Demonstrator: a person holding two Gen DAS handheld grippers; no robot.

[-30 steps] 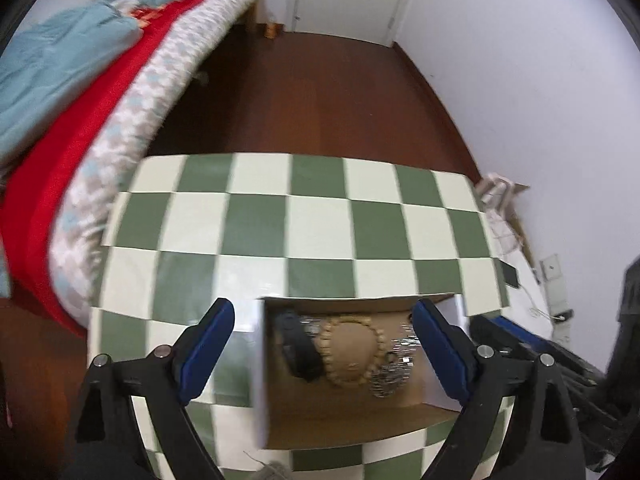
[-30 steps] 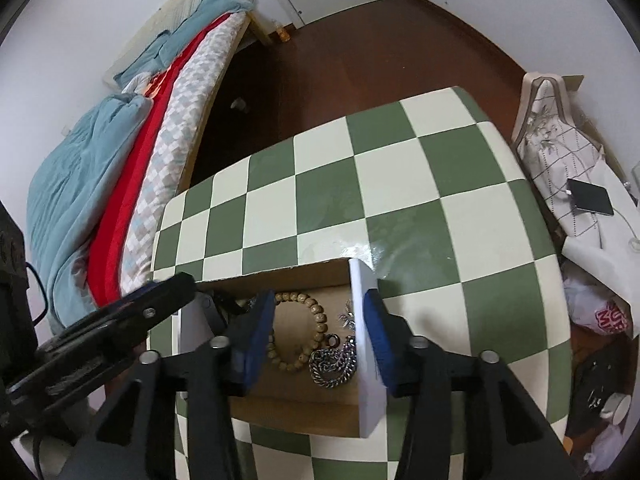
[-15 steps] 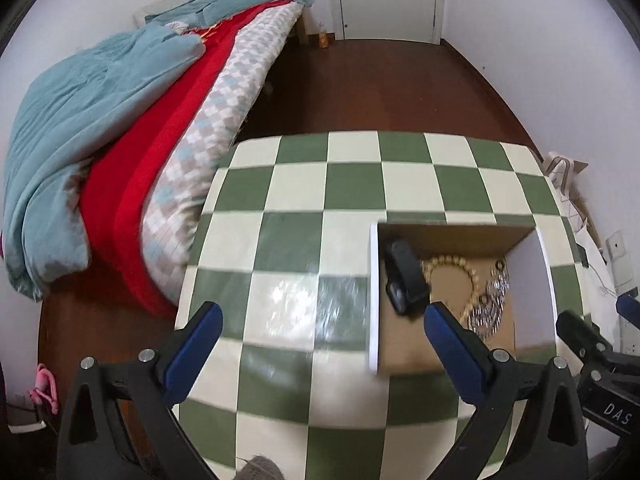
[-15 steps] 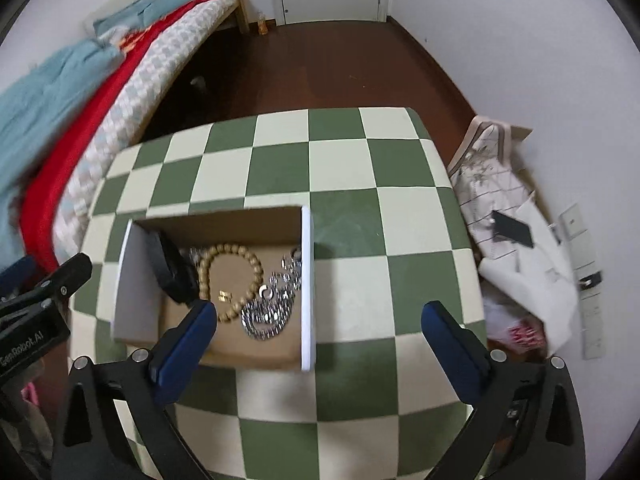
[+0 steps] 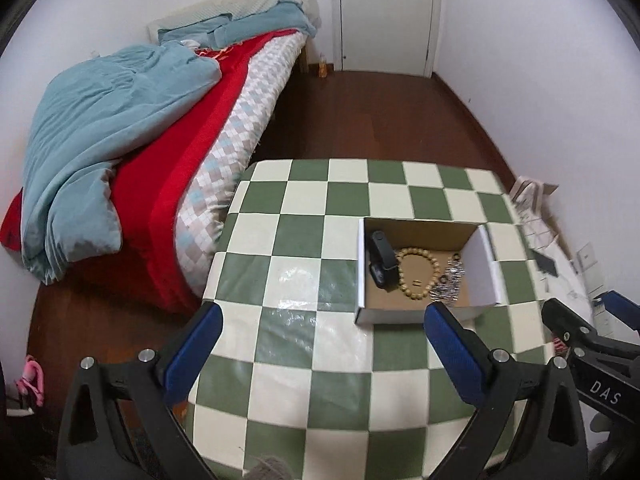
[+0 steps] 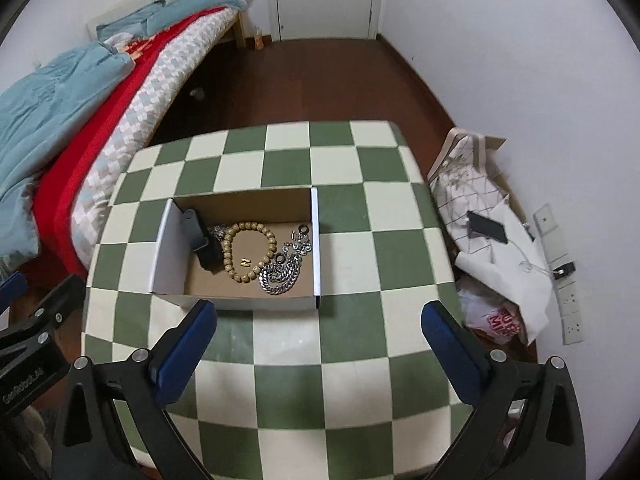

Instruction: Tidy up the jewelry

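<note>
Both claws released, clear of the box; jewelry collected inside.

Your left claw (image 5: 322, 340) and right claw (image 6: 318, 338) hang spread wide and empty above the checkered worktop (image 6: 352, 380). The bead bracelet (image 6: 250, 250), silver chain (image 6: 280, 276) and black band (image 6: 202, 240) lie in the cardboard box (image 6: 316, 240). Judged: placing appears complete; next, verify nothing remains outside.

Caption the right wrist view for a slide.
Open right gripper above checkered table, facing a cardboard box holding bead bracelet and silver chain.
</note>
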